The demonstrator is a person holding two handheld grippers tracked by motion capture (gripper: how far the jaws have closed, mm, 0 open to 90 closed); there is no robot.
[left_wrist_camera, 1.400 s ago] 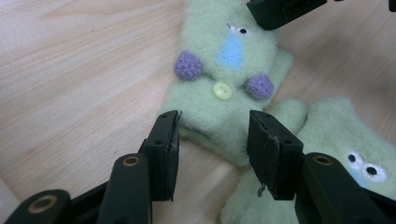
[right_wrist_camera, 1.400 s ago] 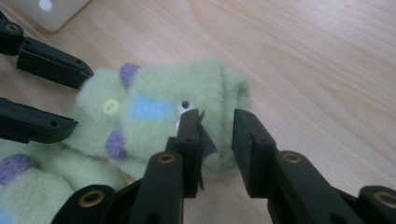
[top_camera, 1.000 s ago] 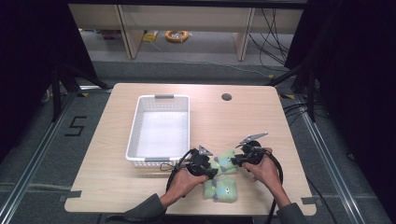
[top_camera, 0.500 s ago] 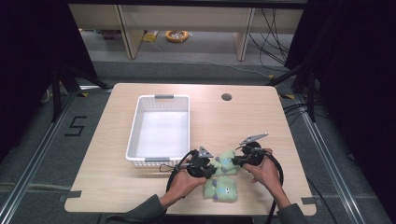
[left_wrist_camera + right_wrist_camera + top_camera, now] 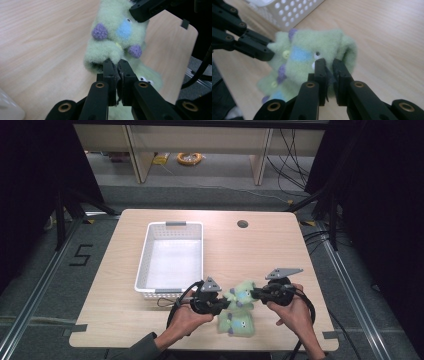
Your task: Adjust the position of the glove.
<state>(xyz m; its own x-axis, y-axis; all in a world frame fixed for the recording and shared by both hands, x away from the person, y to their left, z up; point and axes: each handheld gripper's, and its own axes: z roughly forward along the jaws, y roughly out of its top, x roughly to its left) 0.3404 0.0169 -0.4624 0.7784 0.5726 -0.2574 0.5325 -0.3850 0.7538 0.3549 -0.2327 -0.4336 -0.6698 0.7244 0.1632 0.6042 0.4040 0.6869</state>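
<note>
With both my left gripper (image 5: 225,304) and right gripper (image 5: 254,294) jaws clamped on thin edges of the green plush sock (image 5: 239,296), I risk it slipping free near the surface's (image 5: 280,245) front edge.

Black numeral 5 (image 5: 81,255) marked on the grey floor (image 5: 45,285), left of the table (image 5: 270,250)

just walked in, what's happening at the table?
A person holds a two-jaw gripper in each hand. The left gripper and the right gripper are each shut on an end of a fuzzy green sock with purple and blue patches, stretched between them just above the wooden table. A second matching sock lies beneath it. A white perforated basket sits nearby with nothing in it.
</note>
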